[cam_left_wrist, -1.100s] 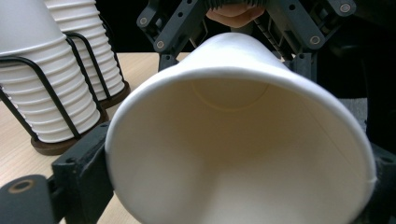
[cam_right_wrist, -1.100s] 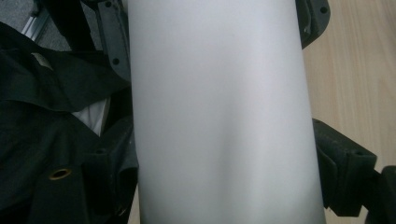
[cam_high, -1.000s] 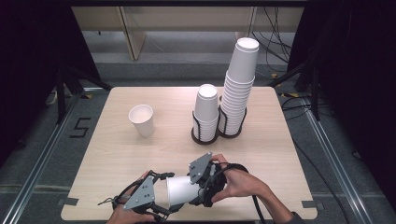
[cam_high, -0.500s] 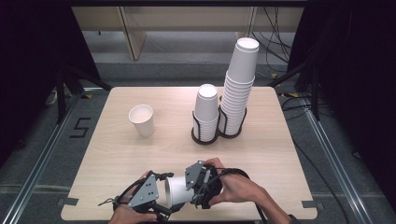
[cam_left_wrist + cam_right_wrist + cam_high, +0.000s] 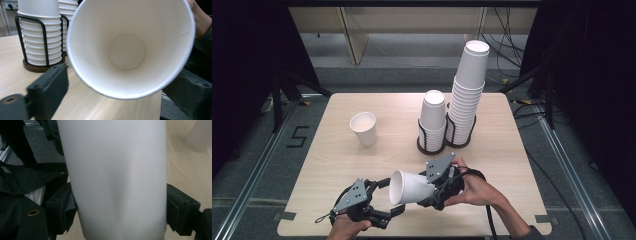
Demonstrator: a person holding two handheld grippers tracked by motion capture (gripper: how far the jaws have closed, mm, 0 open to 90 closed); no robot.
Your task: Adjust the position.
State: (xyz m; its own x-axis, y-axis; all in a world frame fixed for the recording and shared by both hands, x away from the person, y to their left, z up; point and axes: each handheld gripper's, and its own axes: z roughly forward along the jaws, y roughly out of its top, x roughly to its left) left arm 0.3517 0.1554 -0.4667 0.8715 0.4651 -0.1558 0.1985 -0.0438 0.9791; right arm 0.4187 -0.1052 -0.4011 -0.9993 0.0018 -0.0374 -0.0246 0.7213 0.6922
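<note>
Tilting a cup (image 5: 411,187) on its side at the near edge, the right gripper (image 5: 438,186) clamps its base — left gripper (image 5: 384,202), jaws apart and just closing, sits beside the rim.

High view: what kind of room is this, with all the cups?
Probably a lab or test room. A bare wooden table stands between black curtains, with cables on the floor and cup stacks in a wire rack.

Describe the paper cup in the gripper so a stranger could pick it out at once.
On the wooden table, look at the near edge, in front of the two wire racks of stacked cups. The held cup lies sideways in the right gripper, mouth toward the left gripper; the lone cup stands upright.
</note>
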